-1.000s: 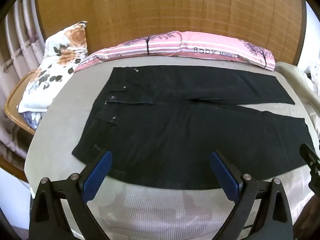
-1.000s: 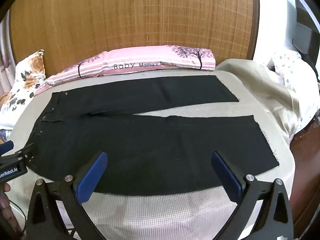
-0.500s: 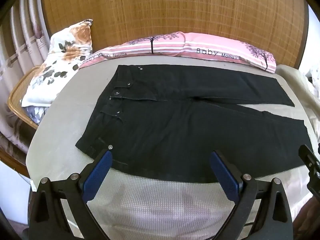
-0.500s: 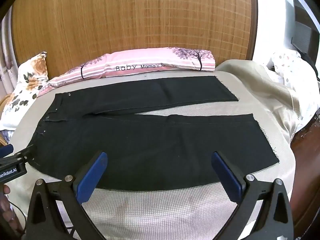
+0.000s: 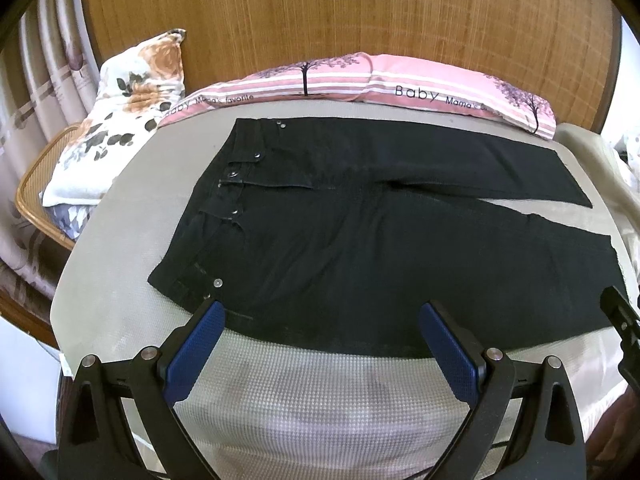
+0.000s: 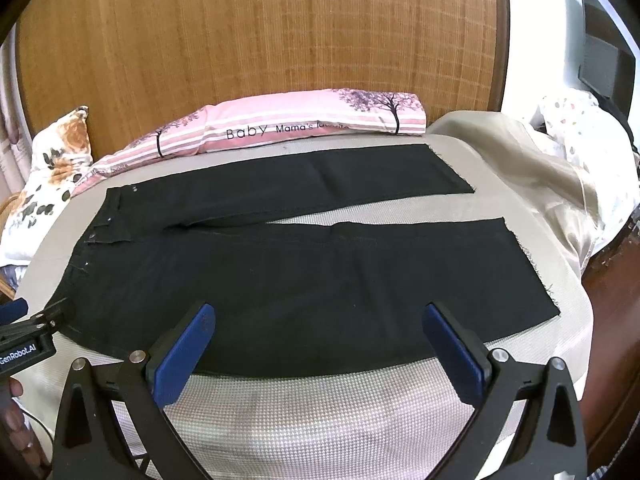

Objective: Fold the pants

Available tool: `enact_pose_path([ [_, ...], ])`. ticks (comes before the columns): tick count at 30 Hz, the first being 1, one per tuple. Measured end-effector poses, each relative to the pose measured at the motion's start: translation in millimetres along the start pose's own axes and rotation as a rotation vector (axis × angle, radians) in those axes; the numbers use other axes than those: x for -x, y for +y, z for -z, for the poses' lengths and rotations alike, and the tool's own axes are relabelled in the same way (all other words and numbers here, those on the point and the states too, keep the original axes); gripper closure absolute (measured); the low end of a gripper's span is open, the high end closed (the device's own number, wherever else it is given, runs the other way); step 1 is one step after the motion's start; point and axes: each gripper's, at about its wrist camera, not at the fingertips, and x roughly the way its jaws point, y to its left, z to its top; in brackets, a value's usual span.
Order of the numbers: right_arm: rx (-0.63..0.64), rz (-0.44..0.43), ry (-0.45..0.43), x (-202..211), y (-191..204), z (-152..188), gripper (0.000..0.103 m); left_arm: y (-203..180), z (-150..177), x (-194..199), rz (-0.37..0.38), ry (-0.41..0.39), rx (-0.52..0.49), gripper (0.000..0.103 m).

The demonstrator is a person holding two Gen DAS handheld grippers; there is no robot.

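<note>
Black pants [image 5: 360, 240] lie spread flat on a bed [image 5: 300, 392] covered in a pale waffle-weave sheet, waistband to the left, both legs running right with a narrow wedge of sheet between them; the left gripper [image 5: 320, 332] hovers over the near edge by the waistband, its blue-padded fingers [image 5: 192, 344] spread wide and empty; the right gripper [image 6: 320, 336] hovers over the near leg, fingers equally wide, gripping nothing; a pink striped pillow [image 6: 288, 128] lies against the woven headboard [image 6: 260, 32]; a floral pillow [image 5: 120, 120] sits at the left.
</note>
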Motion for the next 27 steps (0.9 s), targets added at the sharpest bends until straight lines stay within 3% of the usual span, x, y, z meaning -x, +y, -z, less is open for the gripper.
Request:
enact_pose_path([
  [27, -0.001, -0.012, 0.014, -7, 2, 3, 0.000, 2, 3, -13, -0.027, 0.013, 0.004, 0.006],
])
